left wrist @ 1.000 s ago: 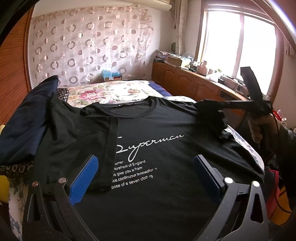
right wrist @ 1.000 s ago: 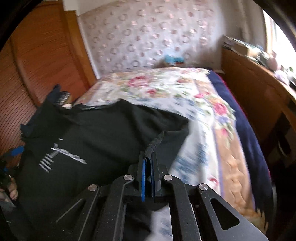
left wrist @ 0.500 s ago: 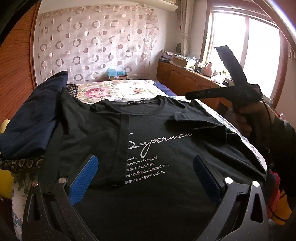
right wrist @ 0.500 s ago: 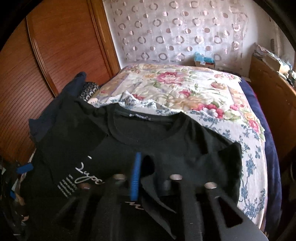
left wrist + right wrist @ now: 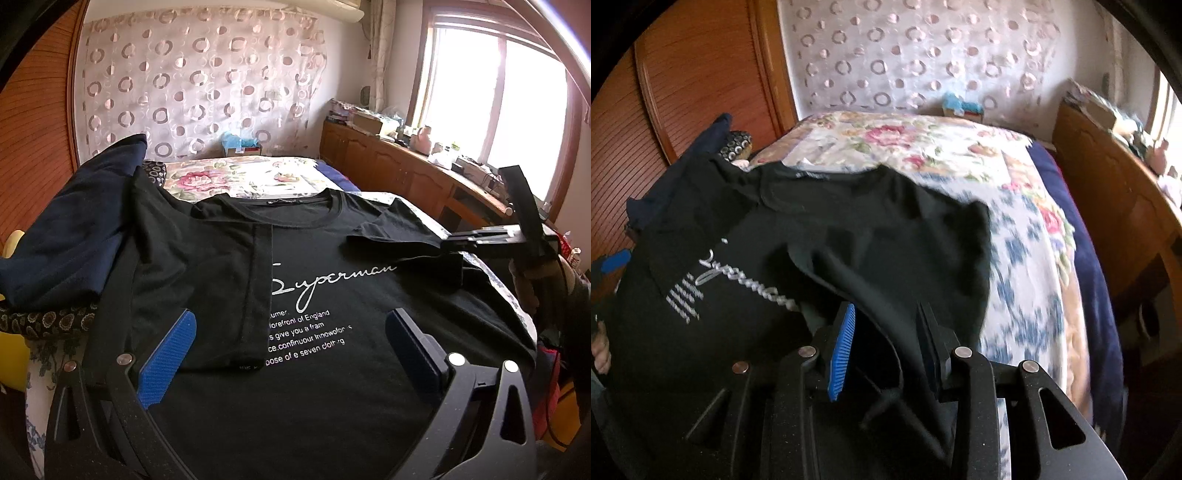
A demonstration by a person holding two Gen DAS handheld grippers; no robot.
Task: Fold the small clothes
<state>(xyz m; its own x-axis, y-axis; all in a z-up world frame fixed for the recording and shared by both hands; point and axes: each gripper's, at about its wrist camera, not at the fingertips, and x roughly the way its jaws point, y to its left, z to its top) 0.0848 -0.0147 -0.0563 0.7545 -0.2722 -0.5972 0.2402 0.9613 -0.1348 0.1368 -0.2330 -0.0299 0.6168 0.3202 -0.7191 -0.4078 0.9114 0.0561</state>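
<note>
Your left tongs [image 5: 291,345] stood spread above the black T-shirt [image 5: 314,387] | your right tongs [image 5: 888,345] had just parted, T-shirt sleeve [image 5: 882,266] loose between them.

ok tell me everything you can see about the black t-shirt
The black t-shirt lies front up on the floral bedspread, soft knit, round ribbed neck, white "Superman" script above small print. One sleeve is folded inward over the chest, the other lies turned in beside the right gripper, whose open jaws have just released it.
</note>
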